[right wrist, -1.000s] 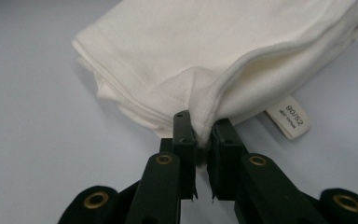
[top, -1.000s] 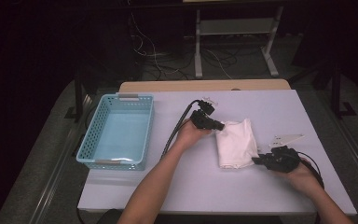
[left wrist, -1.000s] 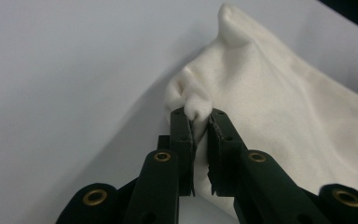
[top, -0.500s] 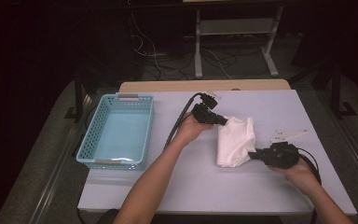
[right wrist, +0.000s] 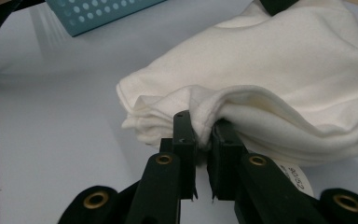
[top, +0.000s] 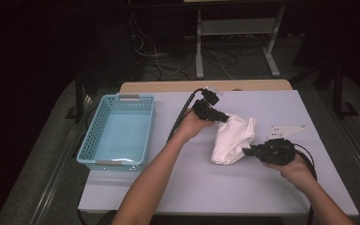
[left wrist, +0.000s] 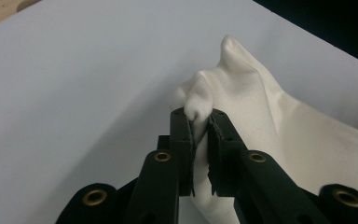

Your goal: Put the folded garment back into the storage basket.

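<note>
A white cloth (top: 232, 139) hangs bunched between my two grippers above the middle of the white table (top: 187, 187). My left gripper (top: 225, 117) is shut on the cloth's far upper corner; in the left gripper view a fold of the cloth (left wrist: 242, 93) is pinched between the black fingertips (left wrist: 182, 126). My right gripper (top: 247, 151) is shut on the cloth's near edge. Seen from the right gripper view, a hem of the cloth (right wrist: 279, 79) is clamped between the pads (right wrist: 185, 130), and a small round label (right wrist: 296, 177) shows under it.
A light blue plastic basket (top: 119, 131) stands at the table's left side; its corner (right wrist: 102, 14) appears in the right gripper view. A white three-cornered plate (top: 286, 129) lies on the table to the right. Beyond the table are a wooden ledge (top: 168, 86), cables and a metal stand (top: 234, 42).
Both grippers have risen a little with the cloth, lifting and bunching it off the table. The right gripper has also drifted slightly left.
</note>
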Available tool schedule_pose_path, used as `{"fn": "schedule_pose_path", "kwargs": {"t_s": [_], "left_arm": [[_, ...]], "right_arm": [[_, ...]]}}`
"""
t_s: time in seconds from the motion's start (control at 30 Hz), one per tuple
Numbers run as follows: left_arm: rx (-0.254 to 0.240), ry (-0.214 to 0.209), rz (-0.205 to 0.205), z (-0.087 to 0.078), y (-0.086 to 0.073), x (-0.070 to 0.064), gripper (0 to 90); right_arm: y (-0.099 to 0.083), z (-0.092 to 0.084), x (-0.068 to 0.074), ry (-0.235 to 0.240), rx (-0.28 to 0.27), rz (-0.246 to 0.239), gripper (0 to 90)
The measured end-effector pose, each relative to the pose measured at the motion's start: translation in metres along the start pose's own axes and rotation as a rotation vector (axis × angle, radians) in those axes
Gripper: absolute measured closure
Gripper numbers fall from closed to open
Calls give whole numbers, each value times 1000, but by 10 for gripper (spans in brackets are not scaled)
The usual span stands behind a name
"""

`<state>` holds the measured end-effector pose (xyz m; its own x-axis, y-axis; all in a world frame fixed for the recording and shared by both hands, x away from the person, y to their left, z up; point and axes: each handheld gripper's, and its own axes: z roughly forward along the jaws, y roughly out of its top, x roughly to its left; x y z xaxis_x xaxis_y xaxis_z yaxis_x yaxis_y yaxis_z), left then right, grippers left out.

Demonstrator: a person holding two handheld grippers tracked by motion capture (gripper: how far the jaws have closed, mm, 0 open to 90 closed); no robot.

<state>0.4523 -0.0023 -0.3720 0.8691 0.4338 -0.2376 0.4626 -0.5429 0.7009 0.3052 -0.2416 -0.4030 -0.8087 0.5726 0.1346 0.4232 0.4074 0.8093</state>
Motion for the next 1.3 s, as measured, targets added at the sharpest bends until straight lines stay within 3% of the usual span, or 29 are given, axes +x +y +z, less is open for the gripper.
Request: {"fn": "schedule_pose_path", "kwargs": {"t_s": [0.97,1.3], "left_arm": [[5,103,-35,-60,15,9,806],[-14,139,-35,-90,16,13,806]], "right_arm": [[72,18,9,37,-56,-98,814],[99,28,16,51,-63,-128,814]]}}
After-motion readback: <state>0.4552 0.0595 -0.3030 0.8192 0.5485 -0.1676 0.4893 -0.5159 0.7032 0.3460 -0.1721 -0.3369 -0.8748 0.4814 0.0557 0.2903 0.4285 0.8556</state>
